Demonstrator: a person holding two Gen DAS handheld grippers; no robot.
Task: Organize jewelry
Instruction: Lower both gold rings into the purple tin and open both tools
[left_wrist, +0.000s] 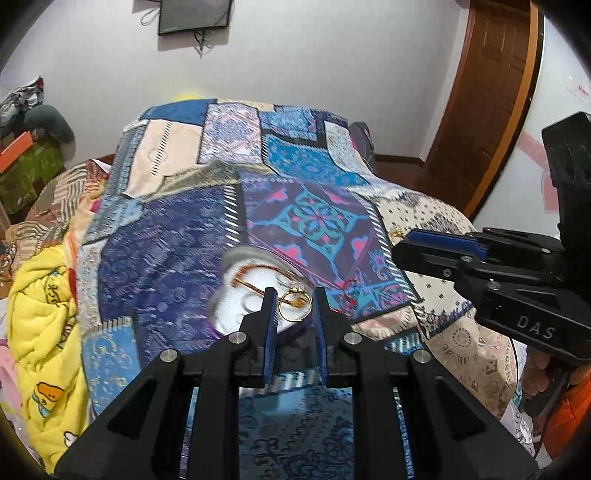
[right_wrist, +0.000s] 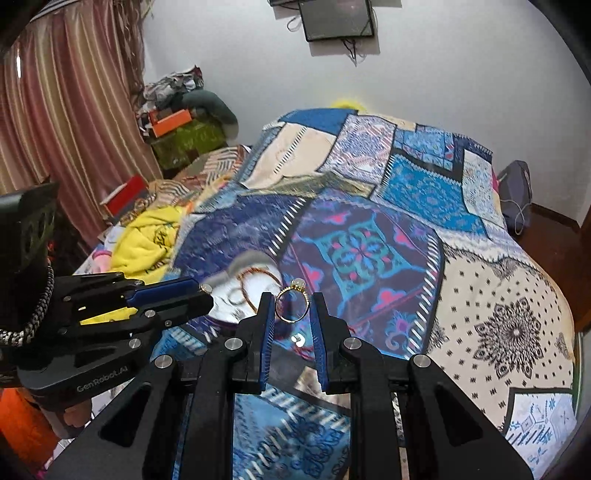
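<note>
My left gripper (left_wrist: 294, 301) is shut on a gold ring (left_wrist: 294, 307), held between its blue pads above a white round dish (left_wrist: 236, 295) on the quilt. The dish holds a reddish-brown beaded bracelet (left_wrist: 255, 271). My right gripper (right_wrist: 293, 304) is shut on a second gold ring with a pale stone (right_wrist: 291, 301), held above the quilt just right of the dish (right_wrist: 240, 291). The right gripper shows from the side in the left wrist view (left_wrist: 400, 245), and the left gripper shows in the right wrist view (right_wrist: 207, 291). A small white bead (right_wrist: 296, 338) lies on the quilt below.
A patterned blue patchwork quilt (right_wrist: 369, 229) covers the bed. A yellow blanket (left_wrist: 40, 325) is bunched at its left side. Boxes and clothes (right_wrist: 181, 125) pile against the wall by the curtain (right_wrist: 55, 110). A wooden door (left_wrist: 491, 92) stands at the right.
</note>
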